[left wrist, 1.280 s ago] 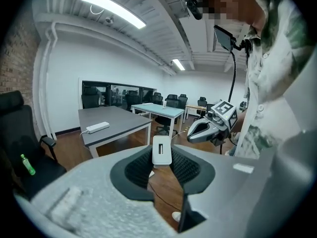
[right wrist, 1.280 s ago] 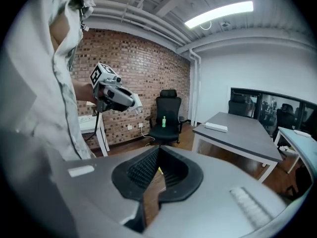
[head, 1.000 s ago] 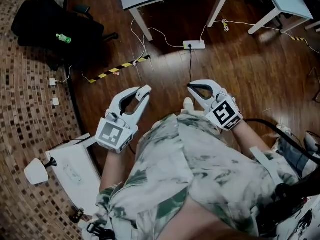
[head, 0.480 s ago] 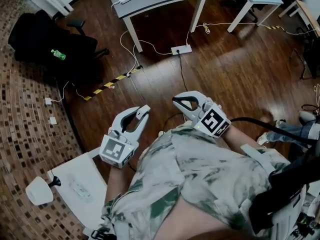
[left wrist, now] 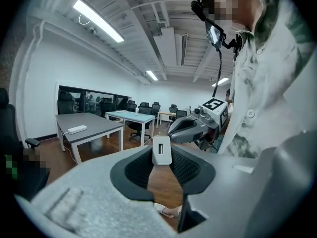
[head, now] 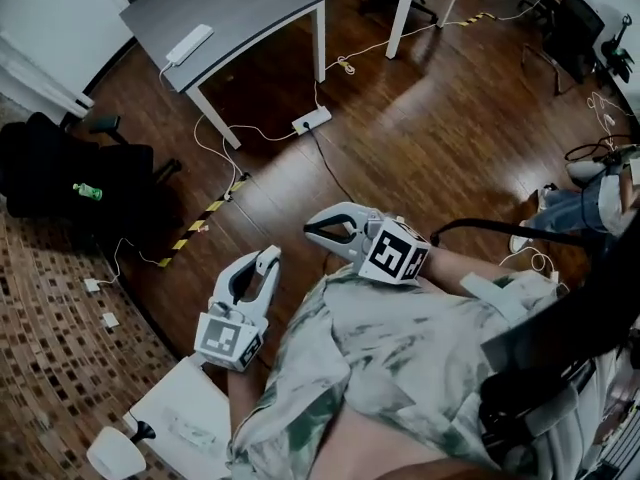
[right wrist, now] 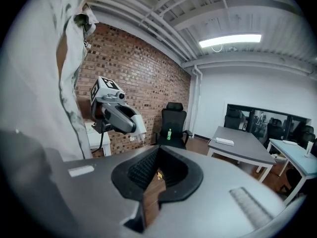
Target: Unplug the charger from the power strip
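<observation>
Charger (left wrist: 161,150): sits clamped at tips of left gripper (head: 266,260), well back from power strip (head: 312,120), farther from it than closed, empty right gripper (head: 310,230).

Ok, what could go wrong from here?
Loose cords cross the floor by the power strip, so a foot could catch one. The left claw pinches a white block only at its tips; it might slip out.
</observation>
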The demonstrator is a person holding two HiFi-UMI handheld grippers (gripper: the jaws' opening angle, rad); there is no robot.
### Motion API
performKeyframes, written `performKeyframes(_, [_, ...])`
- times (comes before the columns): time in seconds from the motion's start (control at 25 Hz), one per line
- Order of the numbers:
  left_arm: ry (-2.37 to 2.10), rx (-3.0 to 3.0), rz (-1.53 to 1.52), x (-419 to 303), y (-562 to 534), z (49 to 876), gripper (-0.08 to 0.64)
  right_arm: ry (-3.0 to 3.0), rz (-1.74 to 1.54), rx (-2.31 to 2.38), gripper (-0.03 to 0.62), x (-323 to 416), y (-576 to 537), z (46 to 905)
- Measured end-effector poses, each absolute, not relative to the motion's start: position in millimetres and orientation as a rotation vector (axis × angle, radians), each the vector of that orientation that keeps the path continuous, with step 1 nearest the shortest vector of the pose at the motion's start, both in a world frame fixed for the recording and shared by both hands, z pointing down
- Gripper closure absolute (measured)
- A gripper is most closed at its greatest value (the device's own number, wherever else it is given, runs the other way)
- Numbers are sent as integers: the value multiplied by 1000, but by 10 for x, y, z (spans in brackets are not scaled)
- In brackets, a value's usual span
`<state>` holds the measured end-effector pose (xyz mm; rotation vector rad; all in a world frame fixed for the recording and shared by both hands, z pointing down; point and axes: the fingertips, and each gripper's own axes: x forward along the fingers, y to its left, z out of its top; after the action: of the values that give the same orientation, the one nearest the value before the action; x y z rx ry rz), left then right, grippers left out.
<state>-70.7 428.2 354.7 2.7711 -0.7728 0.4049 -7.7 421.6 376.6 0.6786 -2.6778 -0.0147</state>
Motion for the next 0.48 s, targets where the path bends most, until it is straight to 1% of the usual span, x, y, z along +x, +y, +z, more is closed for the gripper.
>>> performKeyframes(0.48, [-710, 2802, 381, -640, 4434, 3560, 456, -2670, -60, 706, 586, -50, 4398, 3696])
